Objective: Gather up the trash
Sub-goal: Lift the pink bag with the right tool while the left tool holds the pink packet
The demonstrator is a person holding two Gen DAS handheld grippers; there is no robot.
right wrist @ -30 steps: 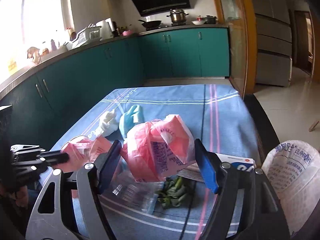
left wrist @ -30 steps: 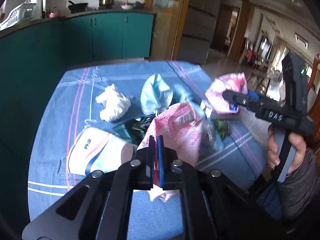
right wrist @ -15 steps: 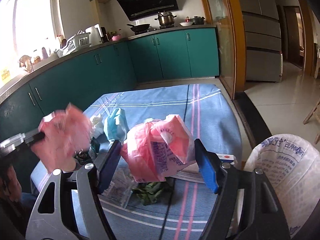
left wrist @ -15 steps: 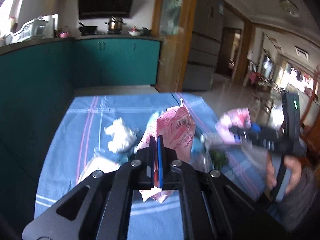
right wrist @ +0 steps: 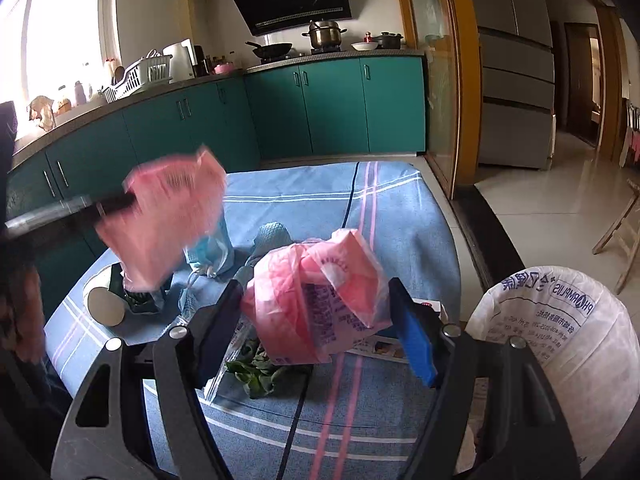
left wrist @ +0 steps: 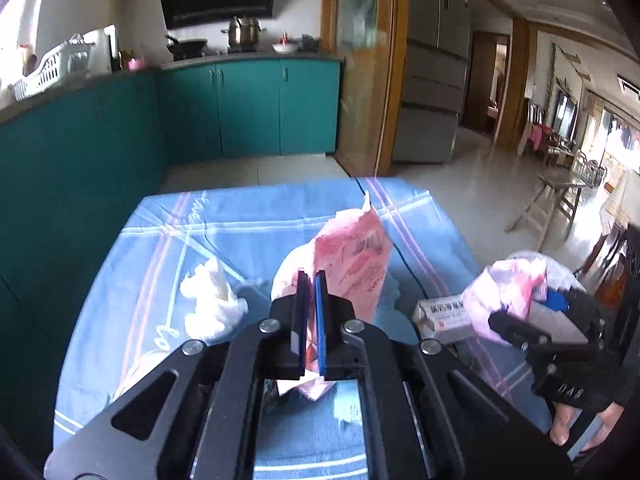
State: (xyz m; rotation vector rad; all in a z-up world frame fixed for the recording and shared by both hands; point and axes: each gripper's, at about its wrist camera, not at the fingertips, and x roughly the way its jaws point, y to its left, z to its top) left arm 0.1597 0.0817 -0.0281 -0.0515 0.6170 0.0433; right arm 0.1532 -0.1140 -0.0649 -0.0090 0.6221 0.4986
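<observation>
Left wrist view shows the left tool point(left wrist: 311, 312) clenched on a flat pink printed plastic wrapper point(left wrist: 352, 264), its two fingers pressed nearly together with the wrapper's lower edge pinched between them and the rest standing up above the blue striped tablecloth point(left wrist: 256, 220) on the table. To the left of the wrapper a crumpled white tissue wad point(left wrist: 210, 306) lies on the cloth. A small white printed carton point(left wrist: 442, 314) lies to the right, just beside the right tool point(left wrist: 516, 312), which shows here at the lower right with a crumpled pink plastic bag point(left wrist: 508, 292) at its tip.

From the right wrist view, the right tool point(right wrist: 316, 320) grasps that pink bag point(right wrist: 320, 300), its fingers set wide apart around the bunched film. The pink wrapper point(right wrist: 168, 216) appears blurred at the left, held up off the table by the left tool. Below it on the cloth sit a dark green packet point(right wrist: 140, 298) and a paper cup lying on its side point(right wrist: 104, 304); a light blue crumpled bag point(right wrist: 212, 248) lies near them. Green leafy scraps point(right wrist: 256, 372) and a clear plastic sleeve point(right wrist: 228, 354) lie under the held bag. A white printed bin liner point(right wrist: 560, 320) stands open at the right, off the table's edge.
</observation>
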